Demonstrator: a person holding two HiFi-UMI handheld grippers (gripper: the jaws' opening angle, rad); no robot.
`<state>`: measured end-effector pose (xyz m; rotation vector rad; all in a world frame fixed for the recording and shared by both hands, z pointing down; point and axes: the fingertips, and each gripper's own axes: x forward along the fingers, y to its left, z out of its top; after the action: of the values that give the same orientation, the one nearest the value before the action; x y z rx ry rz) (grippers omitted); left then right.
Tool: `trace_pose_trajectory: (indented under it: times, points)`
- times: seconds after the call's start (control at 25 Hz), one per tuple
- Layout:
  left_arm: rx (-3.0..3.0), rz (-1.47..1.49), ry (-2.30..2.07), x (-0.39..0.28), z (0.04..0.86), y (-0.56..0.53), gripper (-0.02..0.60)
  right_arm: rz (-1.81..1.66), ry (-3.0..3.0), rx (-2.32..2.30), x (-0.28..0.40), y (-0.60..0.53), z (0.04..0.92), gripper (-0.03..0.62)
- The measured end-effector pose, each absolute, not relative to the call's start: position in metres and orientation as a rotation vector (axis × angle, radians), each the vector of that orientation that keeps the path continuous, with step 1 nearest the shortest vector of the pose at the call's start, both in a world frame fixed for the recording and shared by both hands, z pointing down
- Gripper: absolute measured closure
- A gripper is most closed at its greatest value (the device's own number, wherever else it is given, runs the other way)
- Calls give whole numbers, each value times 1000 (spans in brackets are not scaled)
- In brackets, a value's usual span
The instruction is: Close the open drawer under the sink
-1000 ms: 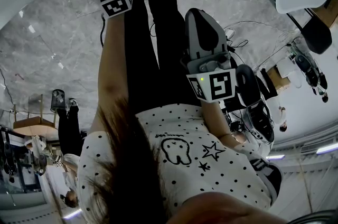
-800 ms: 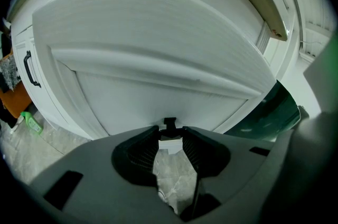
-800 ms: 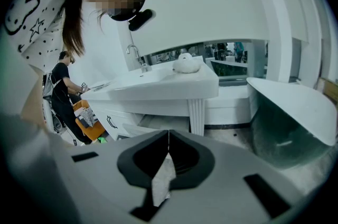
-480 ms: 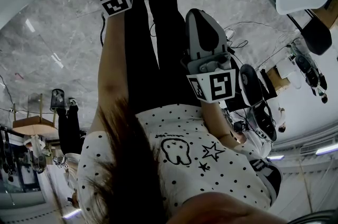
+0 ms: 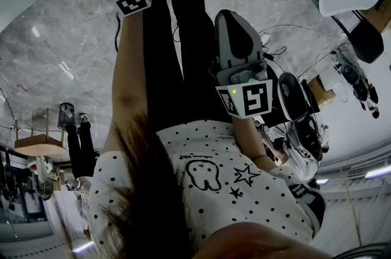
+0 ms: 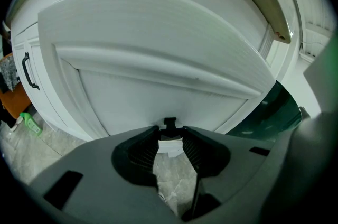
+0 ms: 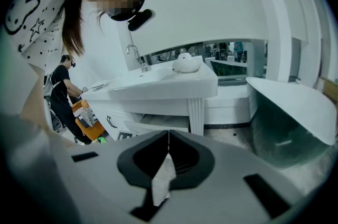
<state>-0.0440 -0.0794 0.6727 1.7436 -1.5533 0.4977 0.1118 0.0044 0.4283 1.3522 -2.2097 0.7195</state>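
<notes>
The open drawer (image 6: 158,70) fills the upper and middle part of the left gripper view as a broad white front with a recessed panel. In the right gripper view it shows small at lower centre, standing out from the cabinet under the sink (image 7: 158,83) and its tap (image 7: 135,55). The left gripper (image 6: 170,136) is right up against that front. Its 2 jaws are slightly apart, and a small black handle (image 6: 169,123) sits at their tips, though contact cannot be judged. The right gripper (image 7: 168,139) is held back from the cabinet, with its jaws pressed together on nothing. In the head view it sits at centre against the person's dotted shirt (image 5: 226,178). The drawer front looks stiff and painted smooth, probably light to moderate in weight and running on slides, so it should glide rather than need force. The handle is small and easy to slip off. A flat push with the jaw tips on the panel near the handle, square to the front, would likely serve best and keep the drawer from skewing.
</notes>
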Motion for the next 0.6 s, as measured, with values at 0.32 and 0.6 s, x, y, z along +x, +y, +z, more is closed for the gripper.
trace_pose_trajectory:
  times: [0.32,0.6]
  points:
    - [1745,483,-1561,-52,668,-80,440,718,-2211,1349,104,11,425,579]
    - [1746,477,-1567,-54,666,-85,440,714,-2214,1349,103,10,423,579]
